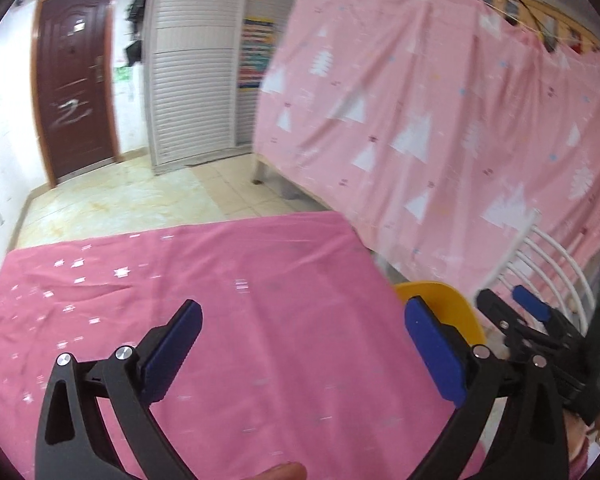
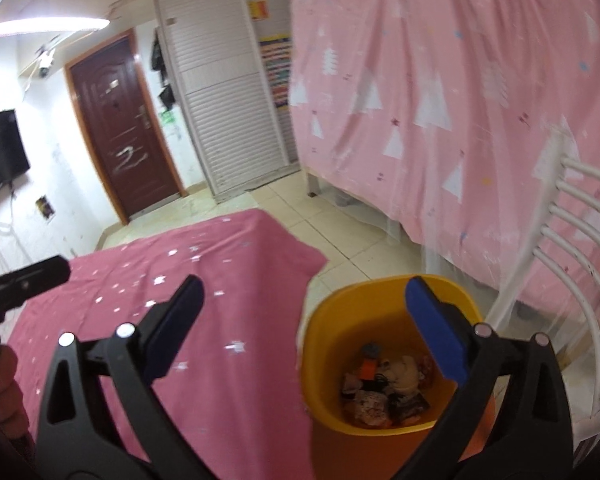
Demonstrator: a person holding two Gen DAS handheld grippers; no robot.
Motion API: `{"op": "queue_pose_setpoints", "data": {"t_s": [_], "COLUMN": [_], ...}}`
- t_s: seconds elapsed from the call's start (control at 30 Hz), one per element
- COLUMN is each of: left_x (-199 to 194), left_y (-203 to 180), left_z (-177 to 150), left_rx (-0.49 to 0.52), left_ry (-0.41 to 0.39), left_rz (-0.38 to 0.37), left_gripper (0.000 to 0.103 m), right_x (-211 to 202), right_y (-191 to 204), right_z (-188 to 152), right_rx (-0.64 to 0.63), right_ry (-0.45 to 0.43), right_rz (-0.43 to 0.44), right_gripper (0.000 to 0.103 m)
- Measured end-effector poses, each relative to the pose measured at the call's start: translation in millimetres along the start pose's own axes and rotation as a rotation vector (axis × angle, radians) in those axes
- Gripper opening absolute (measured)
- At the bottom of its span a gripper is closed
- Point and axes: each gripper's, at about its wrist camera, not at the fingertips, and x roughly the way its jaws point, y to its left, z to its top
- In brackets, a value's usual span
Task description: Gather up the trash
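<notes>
Pink cloth point(image 1: 228, 320) with small white stars covered the table in front of me, and nothing lay on the part I could see. At its right edge stood the yellow bin point(image 2: 384, 320), on the tiled floor point(image 2: 340, 232). Trash point(image 2: 384, 388) lay in a heap at its bottom: wrappers, a crumpled pale wad, something orange. My right gripper point(image 2: 304, 328) hung above the bin's near rim with its blue pads spread wide, nothing between them. My left gripper point(image 1: 302, 344) was over the cloth, just left of the bin, spread wide too and empty. Right of the bin stood a white slatted chair back point(image 2: 572, 248). Farther off a pink sheet with white trees point(image 1: 440, 120) hung along the right side. On the far wall were a white louvred cupboard point(image 1: 196, 64) and a dark brown door point(image 1: 76, 92).
</notes>
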Motion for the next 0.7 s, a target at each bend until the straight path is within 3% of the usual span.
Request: {"op": "queue_pose_setpoints", "data": {"t_s": [0.3, 0.47, 0.7], "left_x": [-28, -48, -64], "left_y": [76, 106, 136], "left_z": [-12, -24, -41], "left_rx": [-0.071, -0.062, -0.066], "left_ry": [-0.05, -0.118, -0.124], "left_rz": [0.123, 0.246, 0.293], "left_gripper": [0.094, 0.094, 0.094], "right_x": [-3, -2, -5], "right_y": [71, 106, 155], "right_z": [-10, -18, -32], "right_rx": [-0.135, -0.175, -0.214], "right_ry": [0.016, 0.045, 0.075], "right_rz": [0.05, 0.114, 0.202], "right_gripper": [0.097, 0.097, 0.097]}}
